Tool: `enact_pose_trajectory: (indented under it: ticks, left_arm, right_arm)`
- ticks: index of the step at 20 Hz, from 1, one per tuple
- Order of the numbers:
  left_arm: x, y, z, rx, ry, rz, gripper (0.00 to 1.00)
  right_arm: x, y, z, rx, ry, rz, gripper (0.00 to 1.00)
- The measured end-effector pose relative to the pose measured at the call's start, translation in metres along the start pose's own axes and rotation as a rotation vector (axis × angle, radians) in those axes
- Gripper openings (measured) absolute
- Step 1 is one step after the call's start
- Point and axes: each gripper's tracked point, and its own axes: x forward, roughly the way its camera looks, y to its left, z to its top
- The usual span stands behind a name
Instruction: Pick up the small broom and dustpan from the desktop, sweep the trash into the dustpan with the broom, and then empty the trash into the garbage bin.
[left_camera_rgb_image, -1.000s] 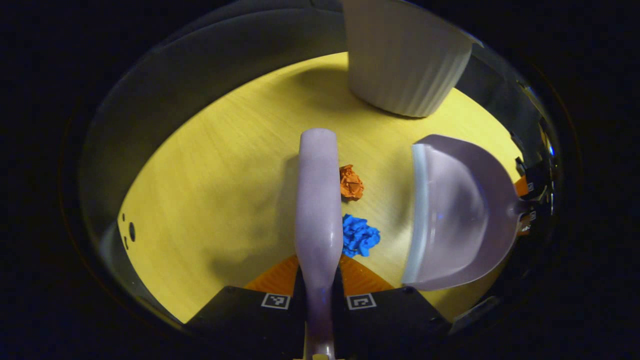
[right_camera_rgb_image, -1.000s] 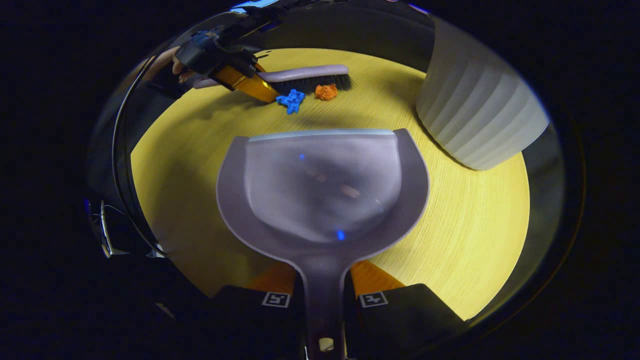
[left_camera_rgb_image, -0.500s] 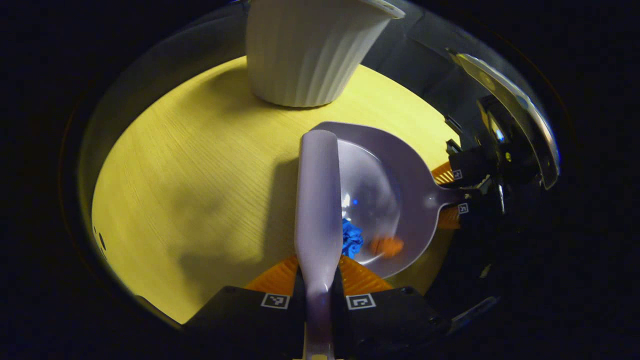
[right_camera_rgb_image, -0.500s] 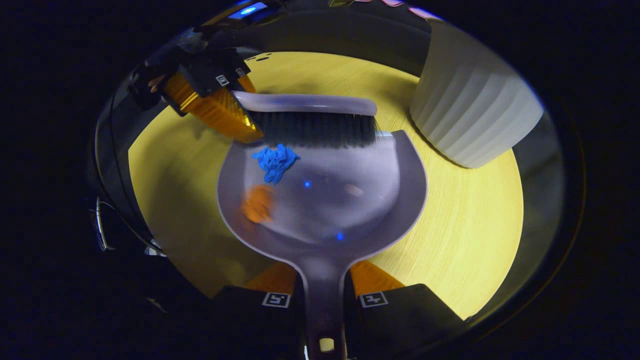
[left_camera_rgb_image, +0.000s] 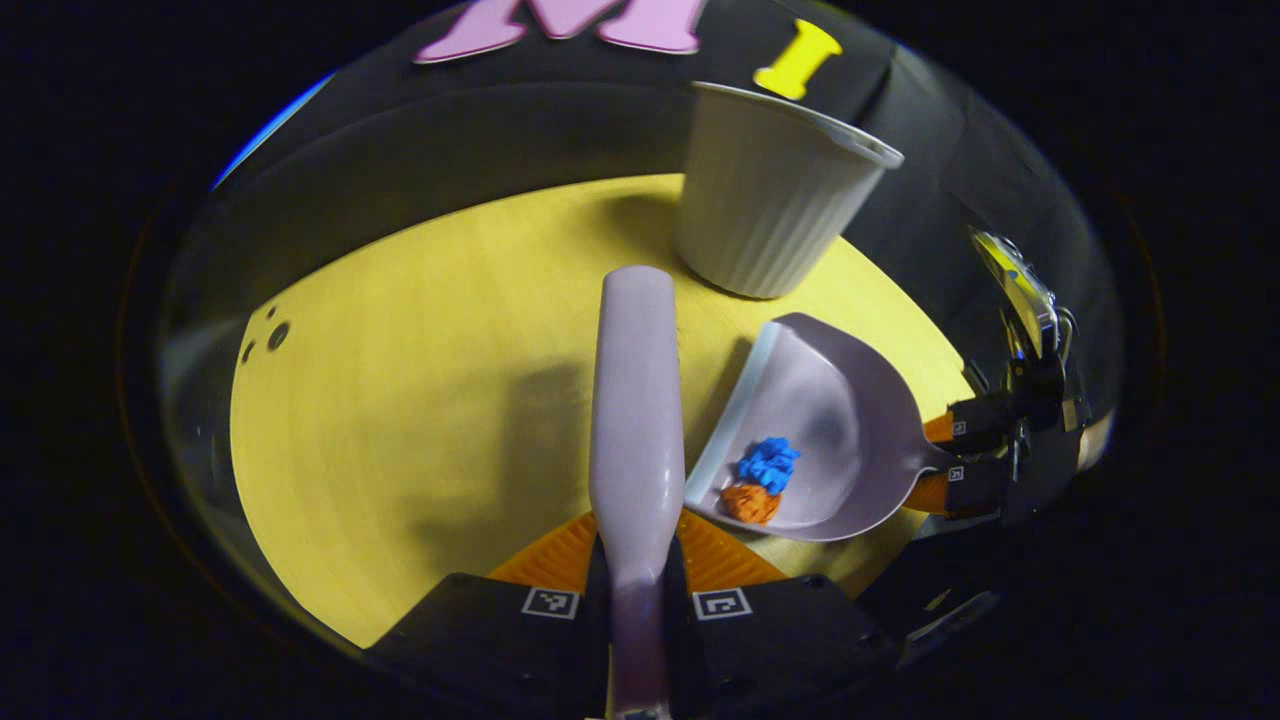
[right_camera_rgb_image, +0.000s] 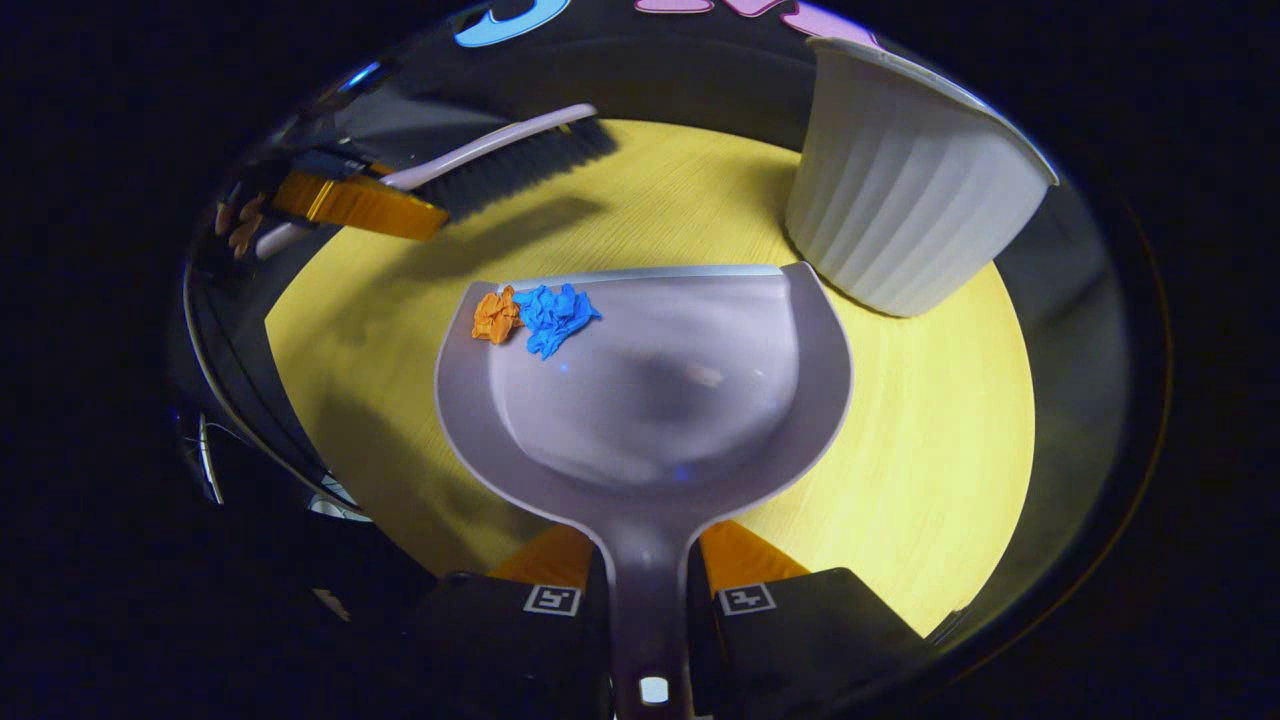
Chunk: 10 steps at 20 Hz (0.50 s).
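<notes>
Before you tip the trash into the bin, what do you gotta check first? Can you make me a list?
1. Both scraps in the dustpan: ok, blue scrap and orange scrap lie inside.
2. Scraps safe from falling: not ok, they sit right at the front lip.
3. Right gripper holding the dustpan handle: ok.
4. Broom out of the way: ok, left gripper holds it off to the side.
5. Garbage bin upright, close by: ok.
6. Room inside the bin: cannot tell.

Dim booth, warm overhead light, soft shadows (fisheye-warped, darkened edges).
</notes>
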Motion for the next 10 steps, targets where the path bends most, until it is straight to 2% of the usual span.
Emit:
enact_pose_trajectory:
  ticks: [4, 6, 8, 9, 10]
  left_arm:
    - [0.017, 0.045, -0.048, -0.127, -0.051, 0.028, 0.27]
    - [0.036, 0.072, -0.071, -0.214, -0.077, -0.001, 0.24]
    - [0.026, 0.097, -0.080, -0.268, -0.094, -0.004, 0.27]
    - [0.023, 0.097, -0.082, -0.276, -0.097, -0.001, 0.30]
    - [0.023, 0.089, -0.082, -0.283, -0.094, 0.003, 0.27]
  right_arm:
    - [-0.022, -0.002, -0.002, 0.065, -0.012, -0.007, 0.35]
    - [-0.030, -0.002, 0.000, 0.070, -0.008, -0.040, 0.35]
    - [-0.040, 0.001, 0.009, 0.114, -0.015, -0.059, 0.35]
    - [-0.044, 0.003, 0.018, 0.153, -0.037, -0.063, 0.35]
    - [-0.053, 0.002, 0.030, 0.186, -0.062, -0.071, 0.35]
